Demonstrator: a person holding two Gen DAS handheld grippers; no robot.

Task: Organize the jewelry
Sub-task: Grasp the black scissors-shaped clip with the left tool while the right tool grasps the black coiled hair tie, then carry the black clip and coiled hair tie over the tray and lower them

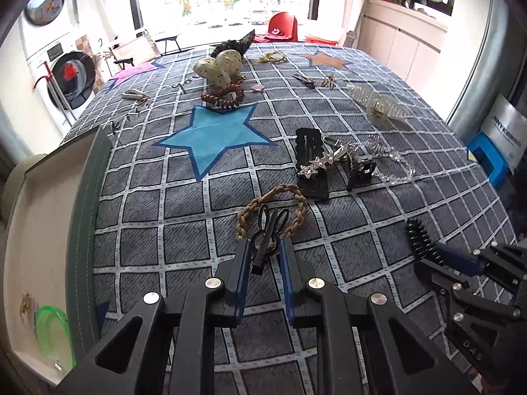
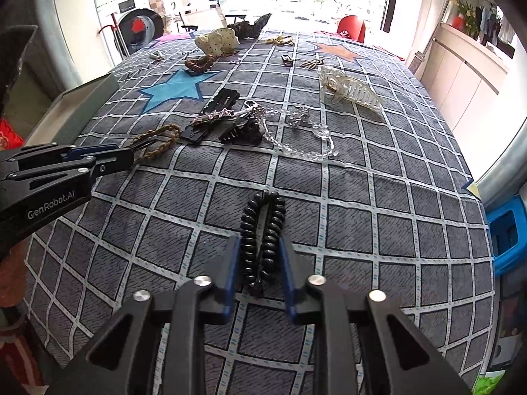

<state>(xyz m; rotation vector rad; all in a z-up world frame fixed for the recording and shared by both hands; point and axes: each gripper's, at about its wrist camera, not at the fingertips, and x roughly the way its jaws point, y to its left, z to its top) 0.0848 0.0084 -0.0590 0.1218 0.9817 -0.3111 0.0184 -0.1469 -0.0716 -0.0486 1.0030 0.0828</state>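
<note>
A tan braided hair tie lies on the grey checked cloth, with a black hair clip resting across its near end. My left gripper is shut on that clip, and the tie's near loop also sits between the fingers; the right wrist view shows the left gripper pinching it from the side. My right gripper is shut on a black spiral hair tie, squeezed into a long narrow loop. In the left wrist view the right gripper holds the spiral tie at the right.
A grey-rimmed tray stands at the table's left edge with a green bangle inside. Farther out lie black clips with a star barrette, a crystal bead chain, a clear claw clip, a brown spiral tie and a cream dotted bow.
</note>
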